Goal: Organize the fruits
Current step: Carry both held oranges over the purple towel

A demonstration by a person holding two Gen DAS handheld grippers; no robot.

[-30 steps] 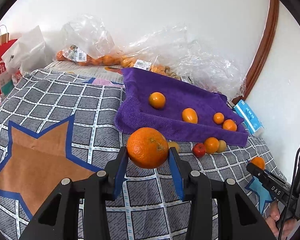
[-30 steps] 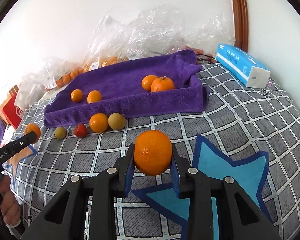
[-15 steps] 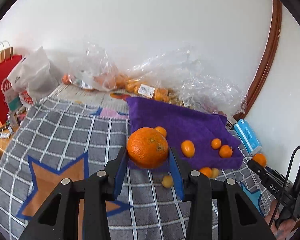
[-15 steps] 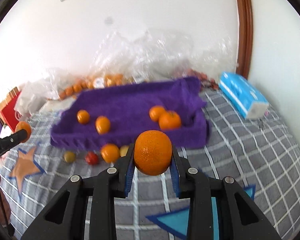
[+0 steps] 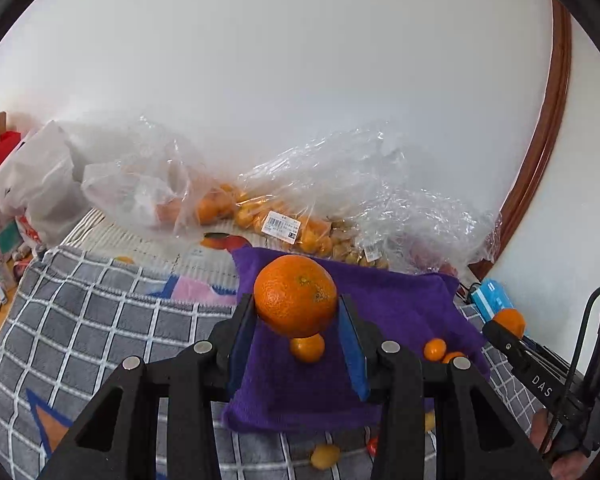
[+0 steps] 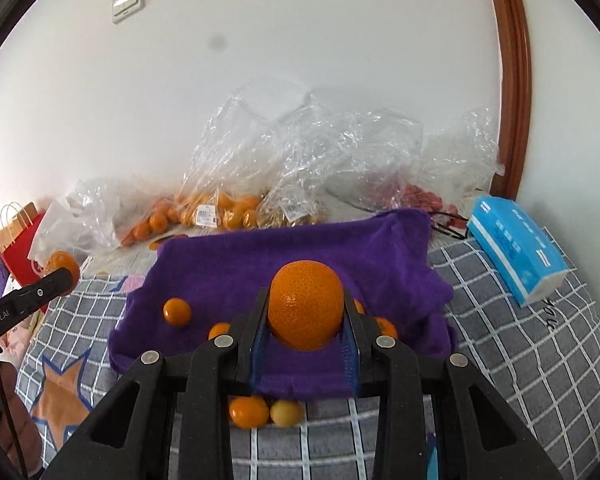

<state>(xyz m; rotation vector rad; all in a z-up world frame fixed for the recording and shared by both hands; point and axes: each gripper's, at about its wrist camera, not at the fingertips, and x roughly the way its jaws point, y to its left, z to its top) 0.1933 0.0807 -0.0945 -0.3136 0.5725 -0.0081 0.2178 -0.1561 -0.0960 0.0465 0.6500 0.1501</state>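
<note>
Two hand-held grippers each carry a large orange above a checked blanket (image 6: 520,360). The left gripper (image 5: 296,328) is closed part-way around its orange (image 5: 295,296), blue pads pressed to either side; the right gripper (image 6: 305,336) clamps a second orange (image 6: 306,305) the same way. Both fruits hang over a purple towel (image 6: 300,248) folded into a shallow tray, where smaller citrus lie, one at 9 o'clock of the right-hand orange (image 6: 177,312). Two more small fruits (image 6: 249,412) rest on the blanket just outside the towel's near edge at 6 o'clock. Clear plastic bags (image 6: 300,152) of fruit line the wall at 12 o'clock, and a blue tissue pack (image 6: 516,244) lies at 3 o'clock.
</note>
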